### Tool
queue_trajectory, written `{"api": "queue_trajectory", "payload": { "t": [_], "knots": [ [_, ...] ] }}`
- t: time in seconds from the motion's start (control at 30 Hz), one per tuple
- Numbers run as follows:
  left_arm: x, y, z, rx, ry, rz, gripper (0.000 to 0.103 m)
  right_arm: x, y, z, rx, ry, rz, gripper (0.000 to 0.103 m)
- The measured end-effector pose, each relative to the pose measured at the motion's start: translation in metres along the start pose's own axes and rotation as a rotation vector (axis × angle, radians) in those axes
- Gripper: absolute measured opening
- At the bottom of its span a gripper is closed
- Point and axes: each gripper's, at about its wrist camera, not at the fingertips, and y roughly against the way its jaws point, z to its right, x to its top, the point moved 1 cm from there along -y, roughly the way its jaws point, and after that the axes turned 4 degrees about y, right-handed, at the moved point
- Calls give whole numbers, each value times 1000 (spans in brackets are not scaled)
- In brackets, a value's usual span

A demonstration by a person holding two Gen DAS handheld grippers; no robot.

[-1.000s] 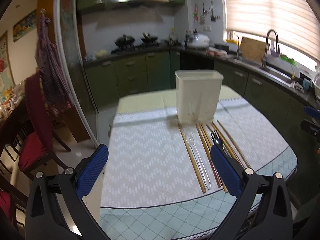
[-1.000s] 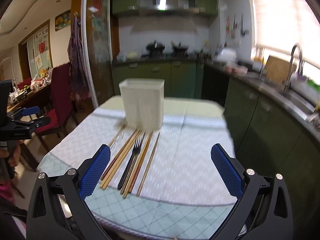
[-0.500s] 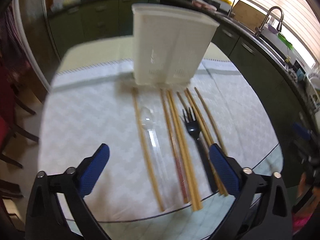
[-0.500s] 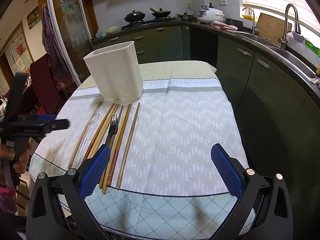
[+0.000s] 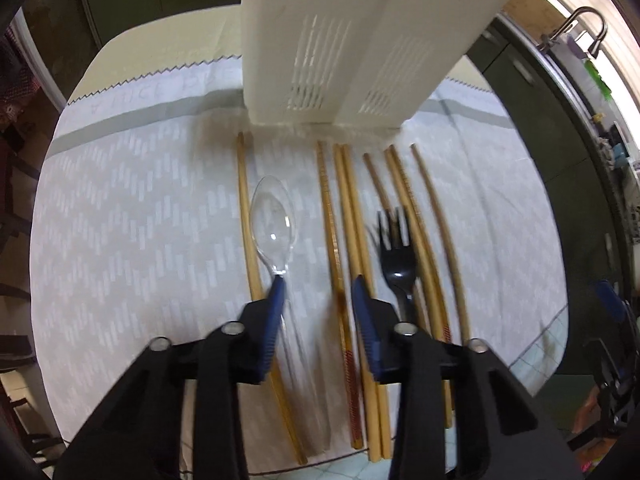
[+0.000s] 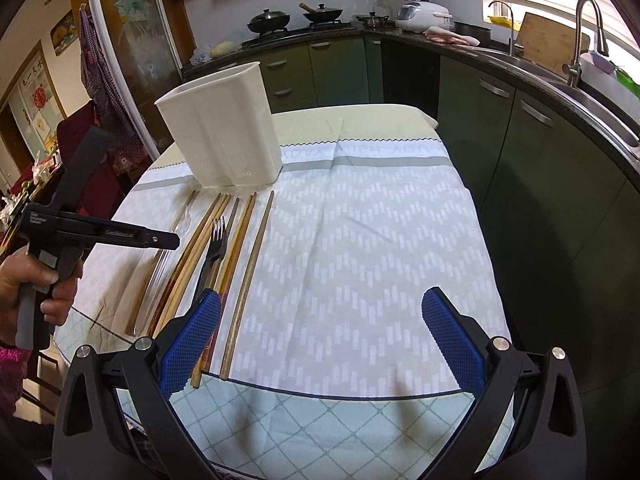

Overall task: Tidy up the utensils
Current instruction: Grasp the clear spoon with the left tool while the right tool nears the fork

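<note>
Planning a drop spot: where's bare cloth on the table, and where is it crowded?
Free: the cloth right of the chopsticks, out to the table edge; also left of the spoon. Crowded: the row of chopsticks, spoon and fork before the holder.

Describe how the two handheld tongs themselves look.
Both are matte black plastic frames with silver bolts. The left tongs and right tongs carry blue fingers with textured mesh-like pads. White lettering marks the left one's side; the bare hand holding it shows a pink cuff.

White lettering runs along the left gripper (image 6: 166, 240) body (too small and blurred to read).
</note>
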Motion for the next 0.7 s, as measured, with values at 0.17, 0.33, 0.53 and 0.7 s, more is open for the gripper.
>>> {"api": "queue_trajectory", "payload": {
  "t": [0.17,0.33,0.53,0.7],
  "knots": [
    [4,-5,-1,41,15,-11,30,2,-2,-1,6,6,3,99],
    [3,-7,-2,43,6,-30,30,2,-5,1,10,3,2,99],
    [6,-15,0,70,-4,-30,20,1,-9,-2,19,13,-5,99],
    [8,-17,-2,58,-8,-27,9,12,-17,-16,47,52,-37,99]
  ]
}}
